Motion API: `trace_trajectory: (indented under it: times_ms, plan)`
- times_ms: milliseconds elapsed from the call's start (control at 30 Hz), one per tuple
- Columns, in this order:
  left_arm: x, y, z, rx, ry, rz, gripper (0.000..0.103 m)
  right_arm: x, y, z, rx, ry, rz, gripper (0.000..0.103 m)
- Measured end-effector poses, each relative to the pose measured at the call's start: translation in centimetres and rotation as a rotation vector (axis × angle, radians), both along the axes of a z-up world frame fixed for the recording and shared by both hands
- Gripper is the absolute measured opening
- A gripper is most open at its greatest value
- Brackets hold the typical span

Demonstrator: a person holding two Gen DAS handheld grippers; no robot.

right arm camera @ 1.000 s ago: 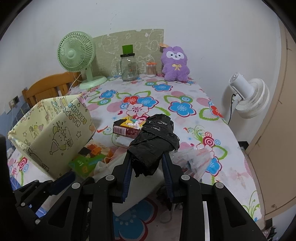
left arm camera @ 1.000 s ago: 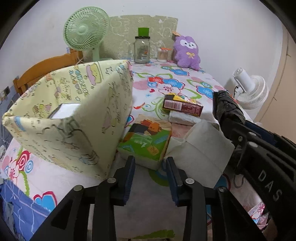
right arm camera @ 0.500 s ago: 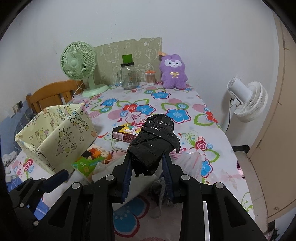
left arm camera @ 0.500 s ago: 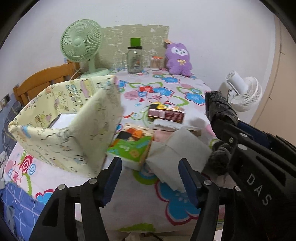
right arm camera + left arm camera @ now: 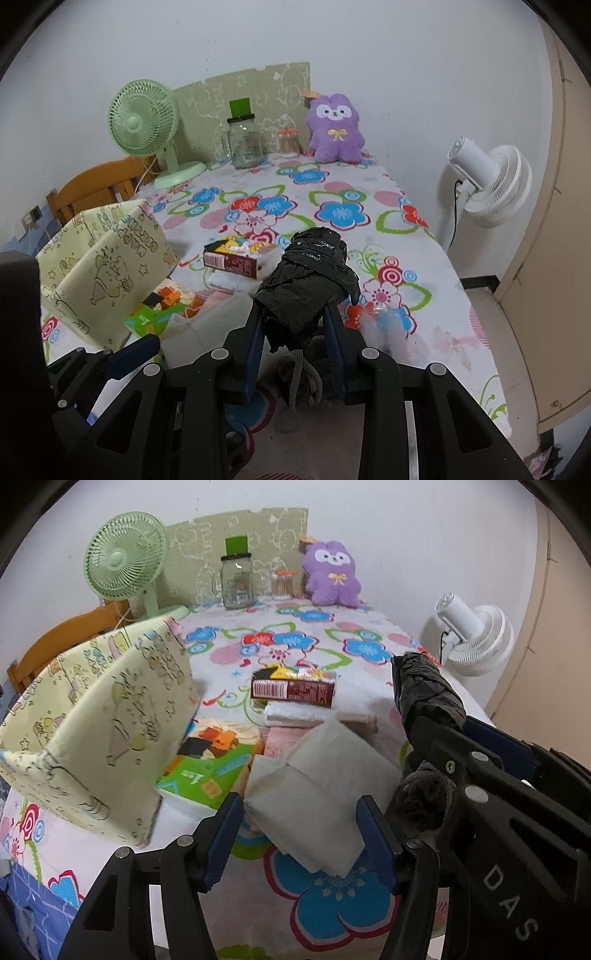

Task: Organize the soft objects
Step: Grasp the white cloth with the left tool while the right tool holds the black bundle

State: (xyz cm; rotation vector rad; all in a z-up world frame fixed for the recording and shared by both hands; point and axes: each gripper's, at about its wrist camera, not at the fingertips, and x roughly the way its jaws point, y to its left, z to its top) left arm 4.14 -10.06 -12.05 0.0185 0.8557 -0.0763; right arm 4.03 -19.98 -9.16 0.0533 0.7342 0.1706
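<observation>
The left tongs (image 5: 301, 834) gape wide around a folded white cloth (image 5: 325, 794) — the right tongs (image 5: 295, 334) clamp a black plastic bundle (image 5: 308, 288).

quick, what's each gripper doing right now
Left gripper: open, empty, fingers either side of the white cloth.
Right gripper: shut on the black bag roll.

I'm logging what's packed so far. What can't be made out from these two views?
- Yellow fabric box contents: its own walls hide the inside in both views.
- Black plastic bundle: opaque wrap, contents unseen; the right gripper covers its lower end.
- Grey cord item: mostly behind the right fingers.
- Folded cloths: partly under the snack box.
</observation>
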Motion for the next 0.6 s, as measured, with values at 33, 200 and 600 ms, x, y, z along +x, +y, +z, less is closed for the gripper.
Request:
trace_trajectory:
  times_ms: [33, 200, 600]
  plan:
    - [0.2, 0.0, -0.1, 0.0, 0.008, -0.001, 0.055, 0.1, 0.0, -0.2, 0.002, 0.006, 0.0, 0.035]
    - [0.5, -0.2, -0.3, -0.003, 0.017, -0.007, 0.035, 0.6, -0.2, -0.9, 0.009, 0.026, 0.0, 0.035]
    - [0.8, 0.1, 0.7, -0.018, 0.005, -0.013, 0.009, 0.6, 0.2, -0.3, -0.001, 0.019, -0.002, 0.035]
